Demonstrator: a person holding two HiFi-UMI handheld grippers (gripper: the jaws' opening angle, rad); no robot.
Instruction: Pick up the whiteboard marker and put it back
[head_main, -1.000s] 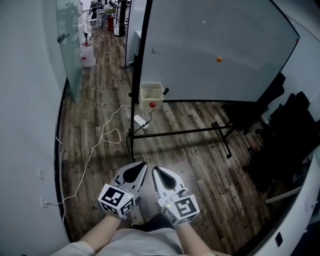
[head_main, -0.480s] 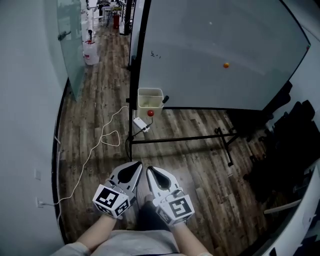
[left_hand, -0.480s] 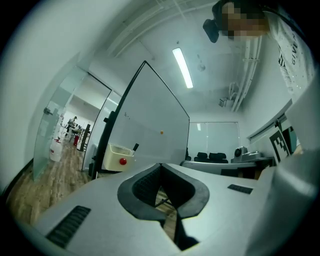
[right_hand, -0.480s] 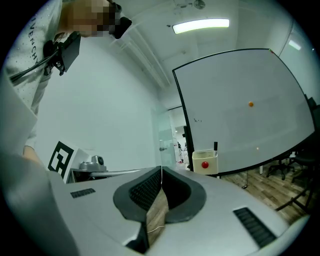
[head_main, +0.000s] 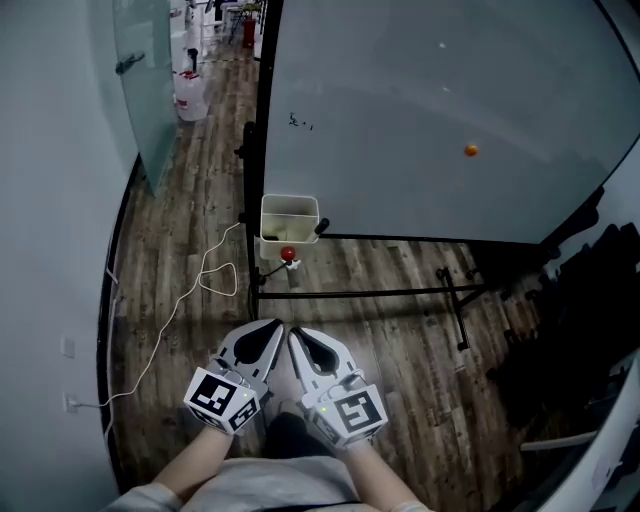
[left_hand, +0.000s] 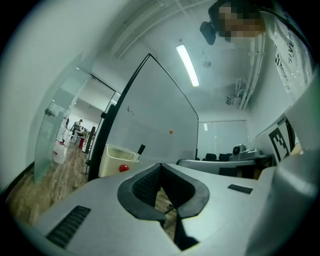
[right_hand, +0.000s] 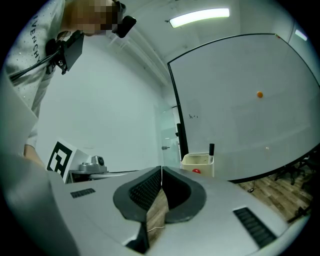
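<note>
Marker is seen standing in the right end of the cream box hung at the whiteboard's lower left corner. It is well apart from both grippers.

Risks, as judged:
- Only the dark cap end is exposed above the rim, so little length is offered for a grip. If only the cap is pinched, it may get pulled off and the body left in the box.
- Left gripper and right gripper are both closed with nothing between the jaws. If they are not opened before contact, the marker gets shoved deeper or tipped out.
- The box could be knocked off its mount by a hard approach. The red ball just below its front could also be dislodged.

Orientation: long axis near vertical, cap end up, leaning slightly right over the rim in the head view. The lower end is hidden inside the box.
</note>
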